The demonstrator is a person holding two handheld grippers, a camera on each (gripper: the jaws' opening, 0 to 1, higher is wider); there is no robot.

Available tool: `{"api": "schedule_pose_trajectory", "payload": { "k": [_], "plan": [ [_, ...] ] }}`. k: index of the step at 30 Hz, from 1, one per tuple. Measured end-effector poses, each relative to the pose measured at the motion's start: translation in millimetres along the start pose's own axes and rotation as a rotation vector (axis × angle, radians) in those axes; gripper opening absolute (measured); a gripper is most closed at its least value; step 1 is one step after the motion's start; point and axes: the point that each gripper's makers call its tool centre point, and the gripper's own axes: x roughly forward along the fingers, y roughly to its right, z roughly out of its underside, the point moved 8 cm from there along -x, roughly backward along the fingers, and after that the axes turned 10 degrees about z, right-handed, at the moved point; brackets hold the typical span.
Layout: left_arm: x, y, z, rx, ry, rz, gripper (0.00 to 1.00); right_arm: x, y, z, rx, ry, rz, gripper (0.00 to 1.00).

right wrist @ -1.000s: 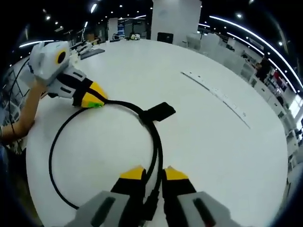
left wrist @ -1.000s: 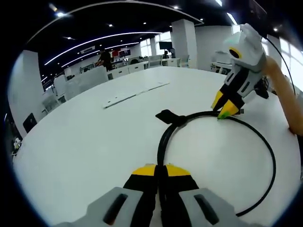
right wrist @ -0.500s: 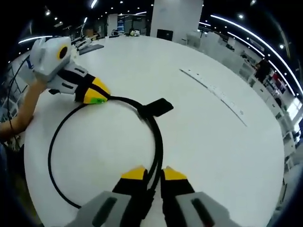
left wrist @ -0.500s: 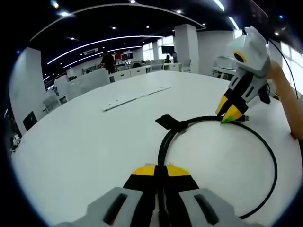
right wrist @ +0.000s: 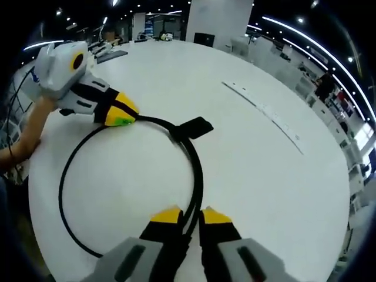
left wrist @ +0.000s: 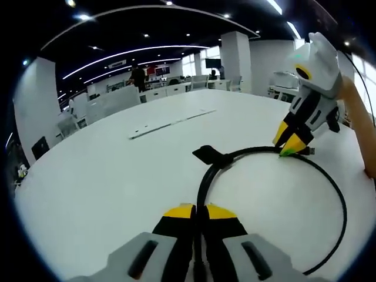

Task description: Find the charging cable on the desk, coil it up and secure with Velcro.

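**Left gripper view: one cable, two tools on it**

One black charging cable point(left wrist: 338, 200) lies in a wide loop on the round white surface point(left wrist: 106, 176), with one black Velcro strap point(left wrist: 207, 155) wrapped around it where the strands meet. The left tool point(left wrist: 200, 212), yellow-tipped, has its jaws closed together on the doubled cable right at the near side of the loop. Across the loop, the right tool point(left wrist: 292, 145) pinches the cable near its plug end, beside the strap.

Over to the right gripper view: same single loop point(right wrist: 64, 194), strap point(right wrist: 192, 127) at the far side, the right tool point(right wrist: 187, 216) clamped on the strands, the left tool point(right wrist: 122, 113) gripping the cable just left of the strap.
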Motion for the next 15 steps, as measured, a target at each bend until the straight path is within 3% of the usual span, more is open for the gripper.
{"api": "schedule_pose_trajectory", "payload": {
  "k": [15],
  "plan": [
    [0.2, 3.2, -1.2, 0.031, -0.009, -0.008, 0.07, -2.0, -0.6, 1.2, -0.037, 0.005, 0.012, 0.13]
  ]
}}
